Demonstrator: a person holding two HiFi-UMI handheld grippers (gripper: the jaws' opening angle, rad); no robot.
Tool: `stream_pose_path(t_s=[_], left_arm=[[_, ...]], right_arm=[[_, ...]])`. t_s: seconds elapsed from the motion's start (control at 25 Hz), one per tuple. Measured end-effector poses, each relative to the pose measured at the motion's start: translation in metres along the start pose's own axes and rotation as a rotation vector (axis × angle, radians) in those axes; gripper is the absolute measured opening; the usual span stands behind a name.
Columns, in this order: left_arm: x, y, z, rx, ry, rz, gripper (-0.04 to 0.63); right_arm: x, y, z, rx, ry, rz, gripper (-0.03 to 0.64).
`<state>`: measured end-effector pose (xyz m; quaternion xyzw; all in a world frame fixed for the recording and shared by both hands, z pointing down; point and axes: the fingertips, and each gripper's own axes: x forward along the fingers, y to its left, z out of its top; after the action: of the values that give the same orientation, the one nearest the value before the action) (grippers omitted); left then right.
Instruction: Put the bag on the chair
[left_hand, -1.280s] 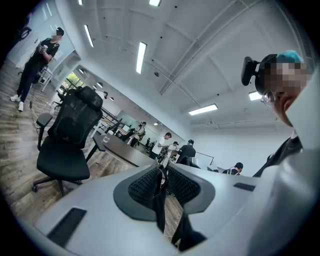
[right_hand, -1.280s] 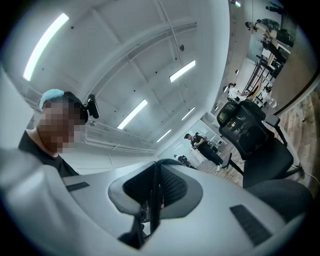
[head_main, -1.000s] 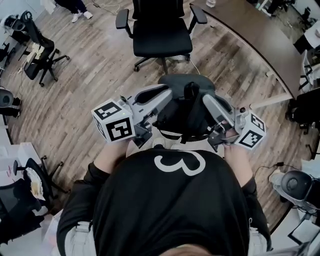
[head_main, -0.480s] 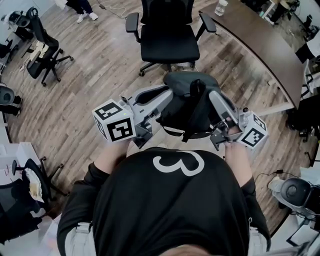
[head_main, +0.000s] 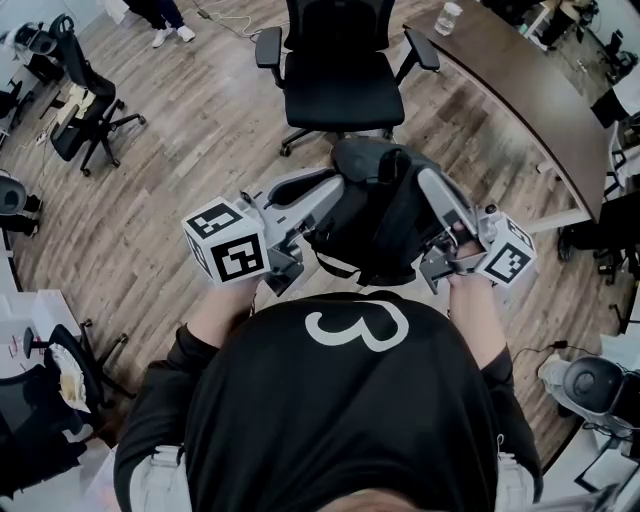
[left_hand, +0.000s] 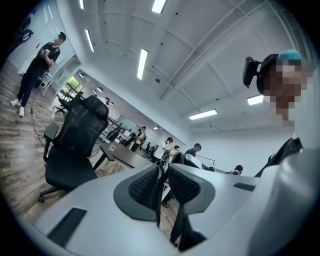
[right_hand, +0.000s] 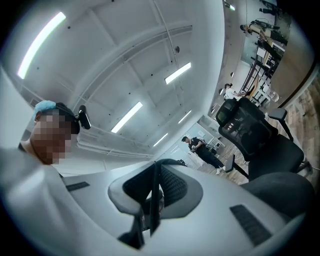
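Black fabric makes up the soft, backpack-shaped bag (head_main: 372, 215), and it hangs between your two tools just in front of your chest, above the brown wood-plank floor (head_main: 190, 150). Your left gripper (head_main: 336, 188) meets it from the left side and your right gripper (head_main: 428, 180) from the right, each with its marker cube back near your hand.

In the left gripper view, the ribbed dark pads are pressed together on a thin black strap (left_hand: 179, 225), which drops away beneath them. In the right gripper view, the pads likewise pinch a narrow black strap (right_hand: 150, 212) that runs up between them.

Beyond the bag stands the black mesh-backed office chair (head_main: 340, 90), armrests out to either side, its seat turned towards you. You hold the bag short of that seat, apart from it. A curved dark-brown table (head_main: 520, 90) sweeps past on your right.
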<state>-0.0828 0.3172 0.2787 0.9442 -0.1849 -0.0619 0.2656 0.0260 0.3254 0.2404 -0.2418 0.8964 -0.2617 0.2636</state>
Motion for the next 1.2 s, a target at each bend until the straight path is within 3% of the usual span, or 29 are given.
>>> stream_pose_path(t_s=[0.44, 0.88, 1.2], left_arm=[[0.022, 0.031, 0.014, 0.008, 0.010, 0.054, 0.080], [0.077, 0.096, 0.051, 0.002, -0.018, 0.150, 0.080], [0.136, 0.139, 0.065, -0.019, -0.015, 0.175, 0.080]], right_arm=[[0.025, -0.028, 0.016, 0.009, 0.029, 0.052, 0.043], [0.054, -0.107, 0.058, 0.051, 0.083, 0.116, 0.043], [0.065, -0.168, 0.096, 0.078, 0.113, 0.152, 0.043]])
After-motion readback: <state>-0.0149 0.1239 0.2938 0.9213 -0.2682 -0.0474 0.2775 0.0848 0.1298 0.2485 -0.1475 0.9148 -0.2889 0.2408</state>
